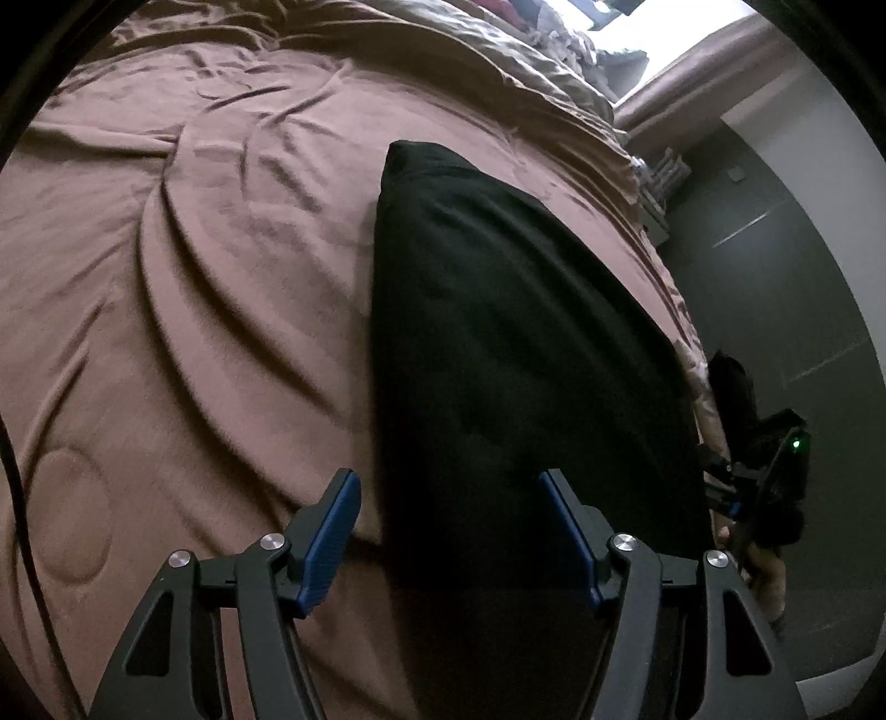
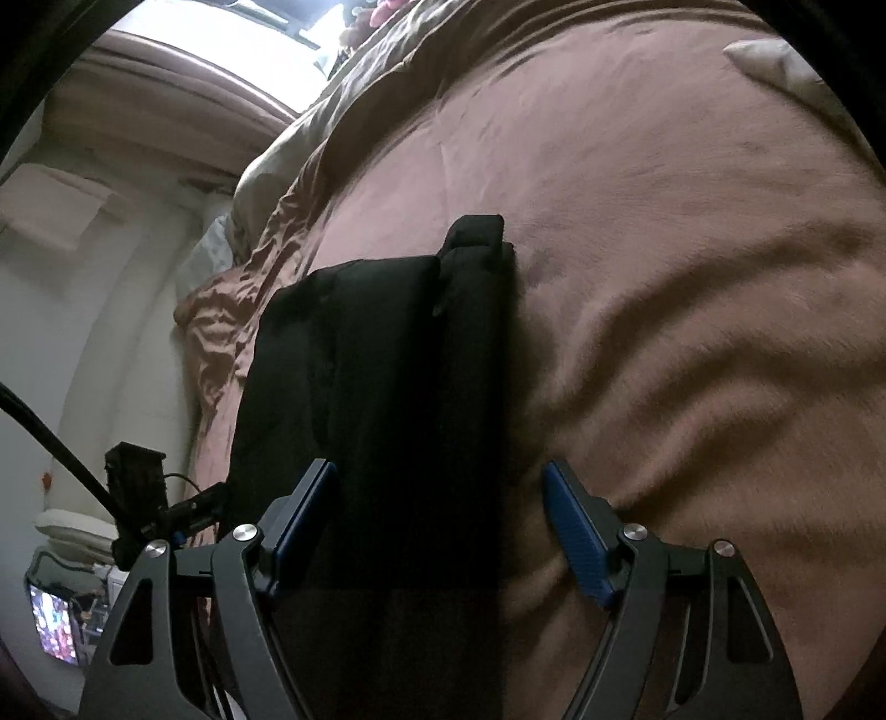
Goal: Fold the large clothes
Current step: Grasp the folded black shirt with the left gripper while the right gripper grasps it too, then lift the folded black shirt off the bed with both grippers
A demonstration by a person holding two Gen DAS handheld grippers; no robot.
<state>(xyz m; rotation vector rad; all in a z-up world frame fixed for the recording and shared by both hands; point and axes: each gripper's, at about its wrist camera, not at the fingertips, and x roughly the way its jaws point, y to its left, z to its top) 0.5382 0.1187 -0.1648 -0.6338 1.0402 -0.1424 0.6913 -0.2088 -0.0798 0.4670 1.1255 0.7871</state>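
A black garment (image 1: 515,332) lies folded into a long strip on the brown bed cover (image 1: 194,277), near the bed's right edge. My left gripper (image 1: 451,531) hovers open over its near end, and the strip's left edge runs between the blue pads (image 1: 332,526). In the right wrist view the same garment (image 2: 387,360) shows a small folded piece at its far end. My right gripper (image 2: 440,526) is open above the near end, with the strip's right edge between its fingers. Neither gripper pinches cloth. Each gripper shows in the other's view, the right gripper (image 1: 775,471) and the left gripper (image 2: 144,487).
The brown cover (image 2: 692,277) is wrinkled and spreads wide beside the garment. Crumpled bedding (image 1: 554,50) is heaped at the far end. Dark floor (image 1: 775,277) borders the bed. A lit screen (image 2: 52,626) and a black cable (image 2: 50,437) sit off the bed's side.
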